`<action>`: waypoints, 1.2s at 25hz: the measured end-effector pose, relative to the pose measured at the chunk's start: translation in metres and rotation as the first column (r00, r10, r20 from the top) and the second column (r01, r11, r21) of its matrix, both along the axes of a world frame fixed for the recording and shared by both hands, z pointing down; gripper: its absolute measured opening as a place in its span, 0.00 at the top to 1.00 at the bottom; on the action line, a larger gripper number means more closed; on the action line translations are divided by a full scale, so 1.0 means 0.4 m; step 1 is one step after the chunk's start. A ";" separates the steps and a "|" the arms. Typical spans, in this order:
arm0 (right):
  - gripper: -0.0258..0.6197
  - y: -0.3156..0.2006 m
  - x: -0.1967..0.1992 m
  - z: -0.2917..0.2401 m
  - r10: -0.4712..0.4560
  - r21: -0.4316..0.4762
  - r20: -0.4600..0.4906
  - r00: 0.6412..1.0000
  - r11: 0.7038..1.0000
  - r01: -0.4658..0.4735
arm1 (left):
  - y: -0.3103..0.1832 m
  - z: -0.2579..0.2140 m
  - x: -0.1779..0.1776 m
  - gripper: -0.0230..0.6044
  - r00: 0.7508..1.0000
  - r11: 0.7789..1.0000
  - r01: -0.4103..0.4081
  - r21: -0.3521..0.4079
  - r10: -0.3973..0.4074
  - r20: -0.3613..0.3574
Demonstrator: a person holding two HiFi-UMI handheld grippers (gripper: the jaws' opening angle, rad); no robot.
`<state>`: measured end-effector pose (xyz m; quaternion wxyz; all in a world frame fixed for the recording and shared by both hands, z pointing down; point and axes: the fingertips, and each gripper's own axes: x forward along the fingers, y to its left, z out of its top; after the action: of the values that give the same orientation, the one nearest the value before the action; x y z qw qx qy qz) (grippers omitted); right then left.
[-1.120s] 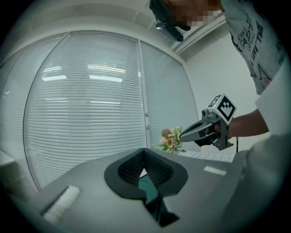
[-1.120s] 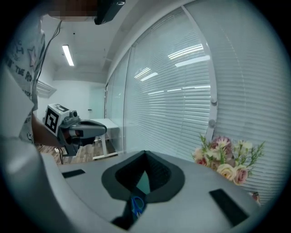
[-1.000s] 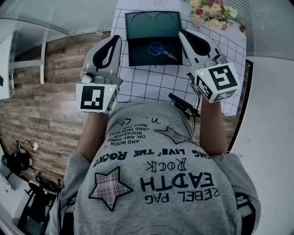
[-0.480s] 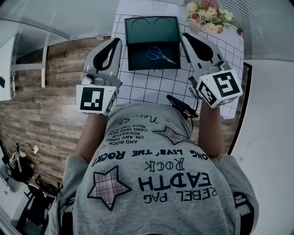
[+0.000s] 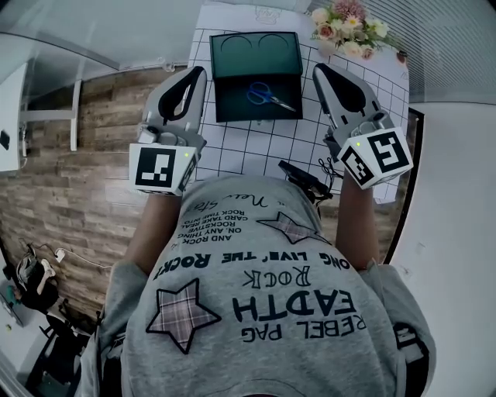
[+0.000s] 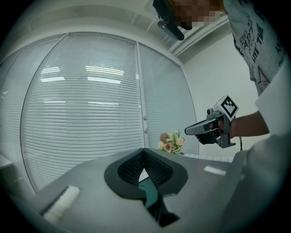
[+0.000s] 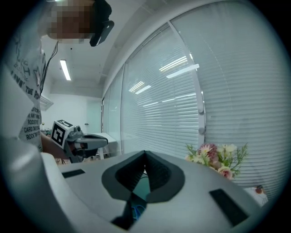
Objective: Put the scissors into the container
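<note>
Left gripper (image 6: 144, 151): I read its jaws as clenched, pads meeting at the tip, with nothing caught between them. Through the gap below the pads I see only a strip of the green container (image 5: 232, 99).

Right gripper (image 7: 145, 154): jaws likewise clenched and empty. Under the pads a sliver of blue shows against green; I take it for the scissors' handle, but it is too small to confirm from this view.

Scissors (image 5: 267, 94): they lie flat inside the container, in its near half, blue handles to the left and blades pointing right. No gripper touches them.

Position of the grippers: from the head view, both are held above the table (image 5: 256, 147), one on each side of the container, tips level with its near half and clear of its walls. The left sits just beside the left wall; the right sits a little further off the right wall and is angled inward. Each gripper view shows the other gripper across the gap.

Container: it stands on the gridded cloth at the far middle of the table. Its far half shows two curved outlines.

Surroundings: a bunch of flowers (image 5: 349, 22) stands at the far right corner of the table, apart from the container. Blinds (image 6: 86, 104) cover the windows beyond. Plank flooring (image 5: 85, 163) shows left of the table.
</note>
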<state>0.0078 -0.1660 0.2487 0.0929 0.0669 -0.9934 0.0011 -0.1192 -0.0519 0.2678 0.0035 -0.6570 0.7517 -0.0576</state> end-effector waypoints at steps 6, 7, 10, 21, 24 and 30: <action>0.94 -0.003 0.022 -0.010 0.019 -0.007 0.034 0.999 1.000 -0.019 | 0.004 -0.007 0.004 0.95 1.000 1.000 -0.001 0.007 0.001 -0.005; 0.94 -0.003 0.024 -0.011 0.023 -0.005 0.040 0.999 1.000 -0.023 | 0.005 -0.007 0.005 0.95 1.000 1.000 -0.001 0.007 0.001 -0.004; 0.94 -0.003 0.029 -0.016 0.033 0.000 0.053 0.998 0.999 -0.033 | 0.008 -0.005 0.009 0.95 1.000 1.000 -0.011 0.004 0.011 0.000; 0.94 -0.004 0.031 -0.016 0.044 0.024 0.058 0.997 0.999 -0.046 | 0.010 -0.001 0.004 0.95 1.000 1.000 0.002 -0.006 -0.002 -0.002; 0.94 -0.004 0.032 -0.016 0.046 0.027 0.057 0.997 0.999 -0.047 | 0.012 -0.001 0.001 0.95 1.000 1.000 0.017 -0.012 -0.017 -0.018; 0.94 -0.007 0.037 -0.012 0.051 0.031 0.054 0.997 0.998 -0.053 | 0.006 -0.001 0.011 0.95 1.000 1.000 -0.005 -0.005 0.005 -0.003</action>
<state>0.0225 -0.1687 0.2440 0.0652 0.0942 -0.9934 -0.0107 -0.1147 -0.0495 0.2675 0.0008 -0.6591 0.7498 -0.0582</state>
